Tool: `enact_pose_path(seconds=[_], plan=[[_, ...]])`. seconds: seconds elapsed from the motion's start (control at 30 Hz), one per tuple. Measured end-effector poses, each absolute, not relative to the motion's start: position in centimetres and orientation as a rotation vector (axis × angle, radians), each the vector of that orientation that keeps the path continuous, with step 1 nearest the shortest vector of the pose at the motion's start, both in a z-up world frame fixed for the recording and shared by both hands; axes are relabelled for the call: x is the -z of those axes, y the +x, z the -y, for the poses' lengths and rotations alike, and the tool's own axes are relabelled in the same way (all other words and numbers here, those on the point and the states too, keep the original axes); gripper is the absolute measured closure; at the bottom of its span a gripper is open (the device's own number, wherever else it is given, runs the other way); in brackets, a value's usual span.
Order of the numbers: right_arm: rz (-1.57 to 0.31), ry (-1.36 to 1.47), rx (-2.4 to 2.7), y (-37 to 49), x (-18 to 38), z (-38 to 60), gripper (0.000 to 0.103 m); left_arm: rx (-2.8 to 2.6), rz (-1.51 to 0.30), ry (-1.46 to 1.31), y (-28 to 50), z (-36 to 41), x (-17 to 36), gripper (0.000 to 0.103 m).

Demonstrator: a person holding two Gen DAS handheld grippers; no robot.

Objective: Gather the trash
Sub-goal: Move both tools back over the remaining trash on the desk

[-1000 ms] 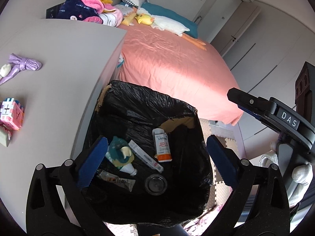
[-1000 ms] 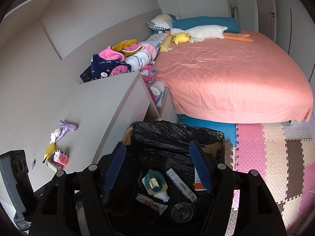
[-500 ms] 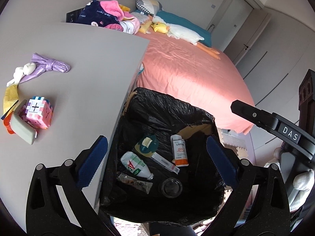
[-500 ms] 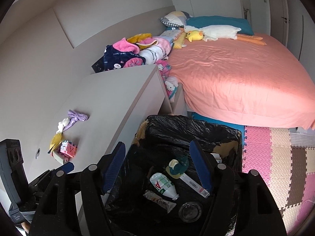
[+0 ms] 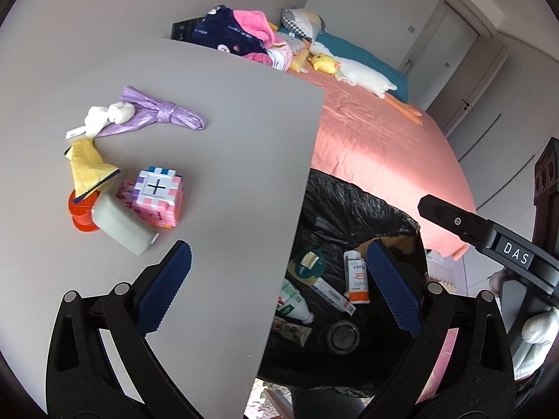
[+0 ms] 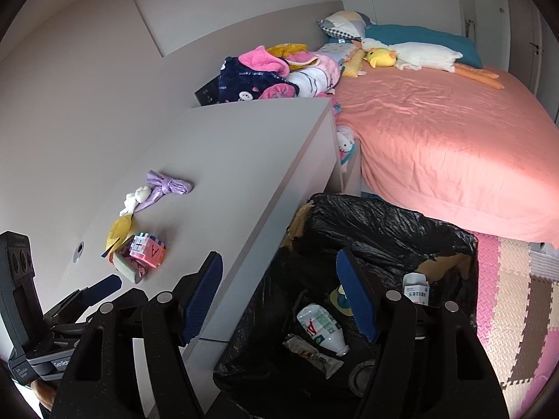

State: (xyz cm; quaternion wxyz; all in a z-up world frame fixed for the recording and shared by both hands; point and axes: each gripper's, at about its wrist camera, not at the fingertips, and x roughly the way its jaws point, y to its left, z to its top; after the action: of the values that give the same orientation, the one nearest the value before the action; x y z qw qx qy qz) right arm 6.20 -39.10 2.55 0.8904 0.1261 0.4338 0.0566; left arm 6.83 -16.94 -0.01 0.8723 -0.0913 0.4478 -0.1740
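Note:
A grey dresser top (image 5: 227, 139) holds loose litter: a knotted purple bag (image 5: 164, 115), a white wad (image 5: 108, 115), a yellow wrapper (image 5: 87, 167), an orange cap (image 5: 82, 216), a pale block (image 5: 122, 227) and a pink puzzle cube (image 5: 157, 199). Beside the dresser stands a bin lined with a black bag (image 5: 349, 206), with a white bottle (image 5: 291, 300), a tube (image 5: 356, 276) and other trash inside. My left gripper (image 5: 279, 256) is open and empty, straddling the dresser's edge. My right gripper (image 6: 278, 263) is open and empty too, above the bin's left rim (image 6: 297, 223).
A bed with a pink sheet (image 6: 436, 139) lies behind the bin, with a plush goose (image 6: 412, 54) and a pile of clothes (image 6: 272, 73) at its head. Foam floor mats (image 6: 517, 296) cover the floor on the right. Wardrobe doors (image 5: 489, 80) line the far wall.
Both grippers have swung left, from over the bin toward the dresser top. The litter on the dresser now sits closer and more central. Both stay open and empty.

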Motion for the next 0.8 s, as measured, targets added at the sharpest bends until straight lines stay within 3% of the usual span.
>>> enact_pose_path(seconds=[0.8], plan=[[-0.97,0.211,-0.258,10.3,-0.3,27.4,0.034,0.19,-0.936,-0.165,7.6,6.0,2.1,0.007]])
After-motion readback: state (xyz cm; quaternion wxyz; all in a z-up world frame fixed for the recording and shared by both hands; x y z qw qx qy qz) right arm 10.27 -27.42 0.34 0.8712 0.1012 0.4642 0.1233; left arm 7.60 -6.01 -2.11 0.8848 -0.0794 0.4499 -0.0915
